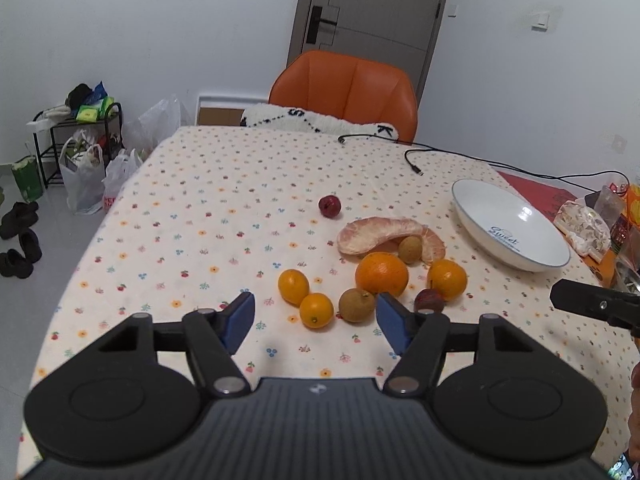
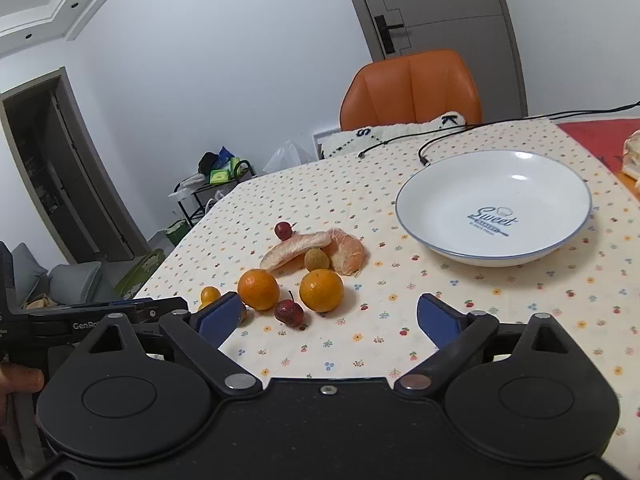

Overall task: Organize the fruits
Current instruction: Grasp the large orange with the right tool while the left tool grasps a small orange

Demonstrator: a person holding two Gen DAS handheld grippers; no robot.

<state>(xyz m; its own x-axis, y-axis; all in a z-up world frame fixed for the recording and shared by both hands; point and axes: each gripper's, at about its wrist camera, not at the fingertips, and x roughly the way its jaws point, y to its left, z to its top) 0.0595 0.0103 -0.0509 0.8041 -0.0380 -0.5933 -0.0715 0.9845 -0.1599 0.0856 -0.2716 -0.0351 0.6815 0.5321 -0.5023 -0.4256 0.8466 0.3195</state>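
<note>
A small orange [image 2: 209, 295] is half hidden behind the left tongs [image 1: 315, 322]. Both the left and right tongs [image 2: 328, 318] are spread wide, empty, above bare counter [image 2: 380, 344].

Fruit cluster [image 1: 372, 268] on table [image 1: 200, 208], at 12 to 1 o'clock from the left wrist view. Two kumquats [image 1: 304, 296] touching at cluster's 8 o'clock. Pomelo segment [image 1: 380, 234] behind large orange [image 1: 382, 274]. Lone small fruit [image 1: 329, 206] apart at 11 o'clock. Plate [image 1: 480, 216] at 2 o'clock, well apart from cluster. Chair [image 1: 348, 92] behind table, at 12 o'clock. Cable [image 1: 444, 152] behind plate.
</note>
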